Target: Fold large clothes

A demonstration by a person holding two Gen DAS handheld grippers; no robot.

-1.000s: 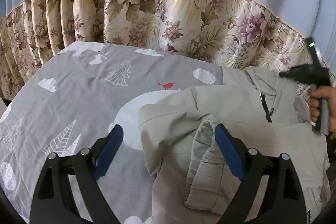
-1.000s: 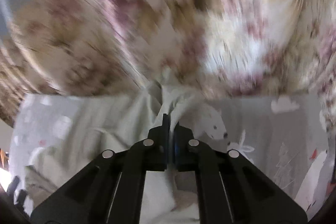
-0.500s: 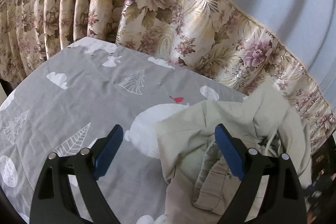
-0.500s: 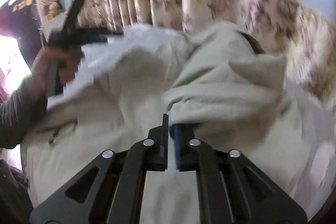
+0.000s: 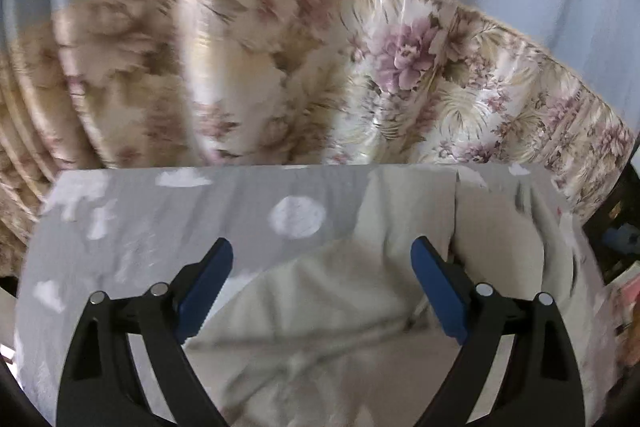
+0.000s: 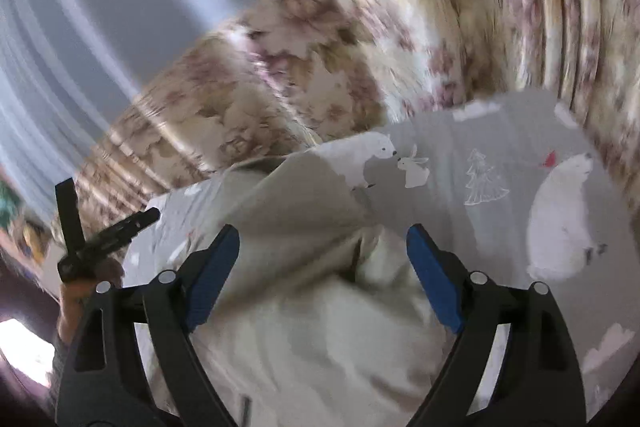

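Two views show one pale beige garment (image 5: 332, 311) spread on a grey sheet (image 5: 132, 223) printed with white clouds, trees and polar bears.

On the left wrist view, the sheet fills the left and centre of the frame, with a white round spot just above the middle. The left gripper (image 5: 322, 283) sits at the bottom centre, its blue-padded jaws standing wide with nothing pressed between them; the garment lies below and between them, apart from the pads. The cloth bunches up toward the right, where a dark zip line runs down its upper right part. A floral curtain (image 5: 400, 67) hangs behind, under a plain blue band, and is blurred on its left half.

On the right wrist view, at the far left edge, a hand (image 6: 80, 291) grips the black frame of the left gripper (image 6: 108, 231), seen from the side; how its jaws stand cannot be told from here. In the bottom centre the right gripper (image 6: 323, 267) has its jaws opening, already wide, and the garment (image 6: 304, 327) lies heaped beneath the gap without being pinched. A flat flap of the cloth rises toward the middle of the frame. To the right the sheet (image 6: 500, 219) lies bare, showing bears, a rabbit and a tree. The curtain (image 6: 360, 67) behind is streaked with blur.
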